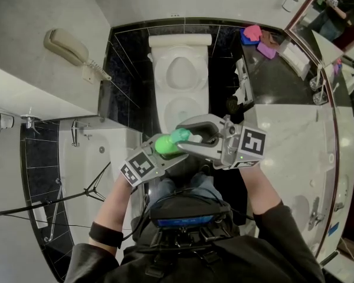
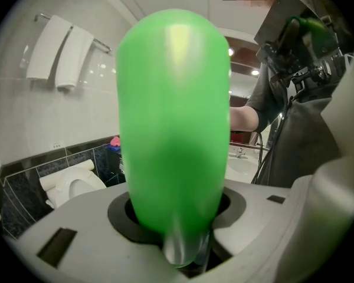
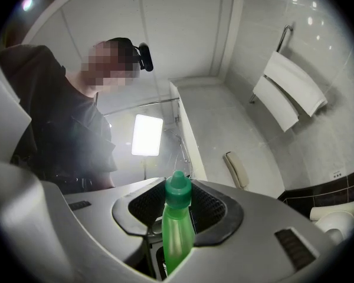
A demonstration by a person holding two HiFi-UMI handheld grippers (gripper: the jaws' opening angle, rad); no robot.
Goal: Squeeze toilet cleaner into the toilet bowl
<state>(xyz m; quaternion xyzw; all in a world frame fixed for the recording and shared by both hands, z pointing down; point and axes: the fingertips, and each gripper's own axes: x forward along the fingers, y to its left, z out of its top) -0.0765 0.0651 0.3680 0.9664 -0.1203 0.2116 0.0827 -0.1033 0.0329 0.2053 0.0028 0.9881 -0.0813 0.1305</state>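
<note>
Head view: green cleaner bottle (image 1: 165,145) clamped by 2 half-open tongs, left gripper (image 1: 160,157) on body, right gripper (image 1: 193,139) on neck, before toilet (image 1: 180,102).

Right hand-held gripper (image 3: 178,212) clamps green bottle (image 3: 176,243) — teal cap (image 3: 178,190) up, towels (image 3: 289,93) behind.

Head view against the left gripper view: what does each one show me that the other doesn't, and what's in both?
Only the head view: the wall phone and the bathtub. Only the left gripper view: two towels hanging on a wall rail. Both: the green bottle clamped in the left gripper, and the toilet.
</note>
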